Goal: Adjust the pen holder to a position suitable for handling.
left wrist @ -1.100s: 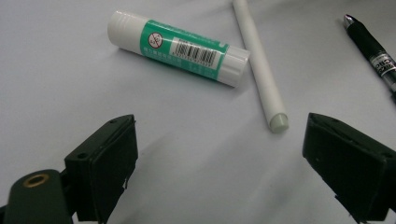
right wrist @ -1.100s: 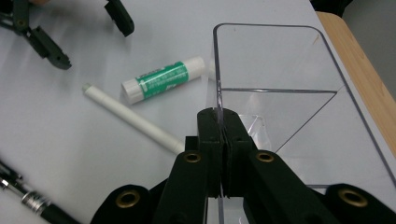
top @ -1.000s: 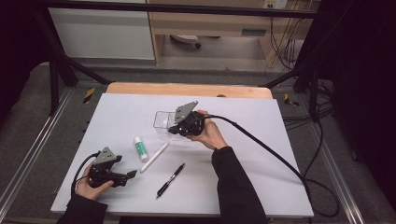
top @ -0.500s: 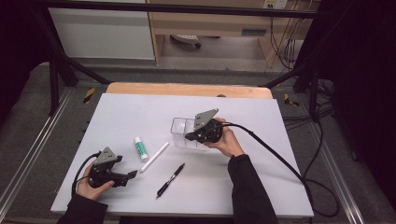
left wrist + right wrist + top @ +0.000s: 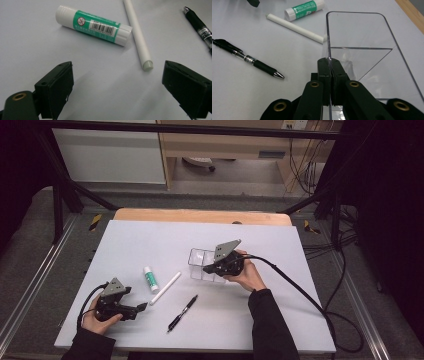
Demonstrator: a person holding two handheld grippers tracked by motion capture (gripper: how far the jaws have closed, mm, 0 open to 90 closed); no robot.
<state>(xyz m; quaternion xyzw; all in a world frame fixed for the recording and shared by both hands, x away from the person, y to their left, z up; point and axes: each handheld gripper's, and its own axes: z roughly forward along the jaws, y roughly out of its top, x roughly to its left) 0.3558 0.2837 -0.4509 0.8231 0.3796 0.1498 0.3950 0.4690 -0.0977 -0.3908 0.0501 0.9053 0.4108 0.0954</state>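
From above, the right gripper (image 5: 212,268) pinches the near wall of the clear plastic tray (image 5: 199,257) at mid-table; the glue stick (image 5: 150,279), white stick (image 5: 165,288) and black pen (image 5: 182,313) lie left of the tray, and the left gripper (image 5: 141,307) rests left of the pen

Left gripper view: 2 jaws spread wide, the white stick's (image 5: 138,37) end between them, the glue stick (image 5: 93,24) beyond

Right gripper view: jaws pressed on the tray's (image 5: 387,25) wall, the pen (image 5: 247,59) to its left

light: bright, even overhead | surroundings: dark | shadows: soft | glare: mild on table (image 5: 150,245) | focus: sharp
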